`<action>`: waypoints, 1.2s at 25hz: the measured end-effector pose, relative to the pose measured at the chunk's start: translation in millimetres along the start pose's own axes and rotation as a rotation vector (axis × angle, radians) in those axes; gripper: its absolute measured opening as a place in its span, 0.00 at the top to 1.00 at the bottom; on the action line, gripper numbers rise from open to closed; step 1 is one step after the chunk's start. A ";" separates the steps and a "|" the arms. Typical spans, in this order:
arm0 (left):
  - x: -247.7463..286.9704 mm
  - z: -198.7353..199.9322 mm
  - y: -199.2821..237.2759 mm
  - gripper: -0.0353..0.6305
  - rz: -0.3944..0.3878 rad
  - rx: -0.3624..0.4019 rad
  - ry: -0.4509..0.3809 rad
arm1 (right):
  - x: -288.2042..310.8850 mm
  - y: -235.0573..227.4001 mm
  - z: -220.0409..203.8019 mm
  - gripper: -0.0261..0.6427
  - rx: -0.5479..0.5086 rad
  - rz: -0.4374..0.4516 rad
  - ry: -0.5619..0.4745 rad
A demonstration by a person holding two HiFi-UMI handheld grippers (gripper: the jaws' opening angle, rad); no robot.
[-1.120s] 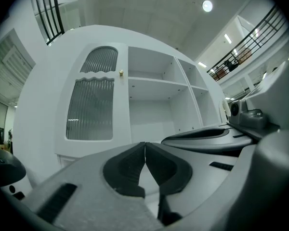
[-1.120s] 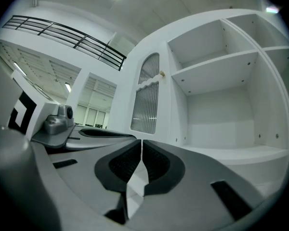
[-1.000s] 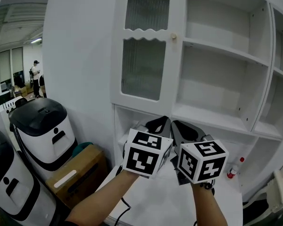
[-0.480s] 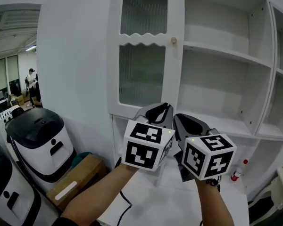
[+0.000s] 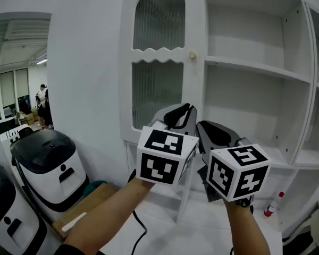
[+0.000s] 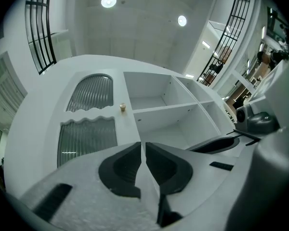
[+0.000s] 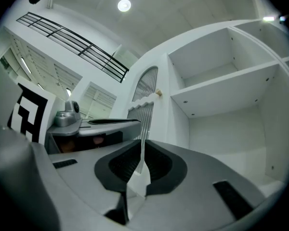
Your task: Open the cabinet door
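Nearest in: two forearms are holding the rigs up side by side, marker cubes point(image 5: 165, 161) facing back at the wearer. The left gripper point(image 5: 178, 116) is carrying its jaws pressed together with nothing between them. The right gripper point(image 5: 215, 134) is doing the same, jaws together and empty. Both are tilting slightly upward toward the cabinet and neither is touching it.

Low at 8 o'clock from the grippers, a white-and-black machine point(image 5: 48, 158) is standing on the floor with a cardboard box point(image 5: 82, 211) beside it. A red-capped bottle point(image 5: 269, 206) is sitting down at 4 o'clock.

Beyond the jaws, the cabinet door point(image 5: 159, 94), white frame with ribbed glass, is sitting closed and flush. Its knob point(image 5: 192, 55) is on the door's right edge, at about 12 to 1 o'clock from the left gripper and well apart from it. Open shelves point(image 5: 255, 68) are filling the 2 o'clock side.

My read: this is the approach step, with no contact made yet. The next move is calling for one gripper to spread its jaws, line up on the knob, pinch it, then pull outward. The hinges are probably on the left, so the swing is likely going toward 9 o'clock. The knob is small, so slipping off is the risk.
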State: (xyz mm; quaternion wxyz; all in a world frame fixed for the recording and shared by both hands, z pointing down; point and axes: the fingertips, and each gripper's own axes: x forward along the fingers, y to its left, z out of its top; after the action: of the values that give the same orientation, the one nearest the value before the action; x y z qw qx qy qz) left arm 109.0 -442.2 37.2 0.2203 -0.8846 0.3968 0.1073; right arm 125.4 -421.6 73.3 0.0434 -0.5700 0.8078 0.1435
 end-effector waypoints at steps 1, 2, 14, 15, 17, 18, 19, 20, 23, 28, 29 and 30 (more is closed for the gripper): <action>4.3 2.5 3.1 0.92 0.011 0.004 -0.005 | 1.4 -2.4 2.6 0.93 -0.005 0.006 -0.005; 8.8 4.9 6.1 0.92 0.021 0.008 -0.010 | 2.6 -5.0 4.8 0.93 -0.011 0.012 -0.008; 58.9 44.1 38.6 0.85 0.104 0.057 -0.091 | 12.4 -41.6 0.0 0.93 -0.025 0.056 -0.010; 62.2 46.0 41.3 0.85 0.111 0.072 -0.095 | 14.4 -42.9 -1.6 0.93 -0.023 0.061 -0.011; 67.1 52.2 46.2 0.85 0.120 0.088 -0.112 | 17.9 -44.7 -5.0 0.93 -0.019 0.072 -0.011; 69.4 56.8 48.3 0.85 0.121 0.087 -0.126 | 19.1 -45.9 -6.6 0.93 -0.017 0.077 -0.010; 72.0 62.4 49.5 0.85 0.121 0.088 -0.140 | 19.9 -47.5 -8.4 0.93 -0.015 0.080 -0.008; 75.0 68.5 49.2 0.85 0.120 0.101 -0.154 | 20.5 -49.4 -10.4 0.93 -0.014 0.083 -0.005; 82.7 84.3 46.9 0.82 0.138 0.171 -0.181 | 20.7 -55.3 -18.4 0.93 -0.008 0.091 0.009; 91.0 91.3 57.7 0.79 0.195 0.186 -0.178 | 20.3 -66.1 -22.8 0.93 0.005 0.099 0.005; 92.0 91.6 59.4 0.79 0.204 0.195 -0.172 | 20.8 -67.1 -22.8 0.93 0.007 0.103 0.002; 93.2 92.2 60.9 0.79 0.212 0.200 -0.167 | 21.4 -67.6 -22.8 0.93 0.008 0.108 0.000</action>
State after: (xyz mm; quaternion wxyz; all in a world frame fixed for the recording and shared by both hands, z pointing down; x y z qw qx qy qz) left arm 123.7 -495.3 -96.4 0.3269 -0.7994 0.4769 0.1631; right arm 183.2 -468.4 77.7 0.0379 -0.5254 0.8380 0.1423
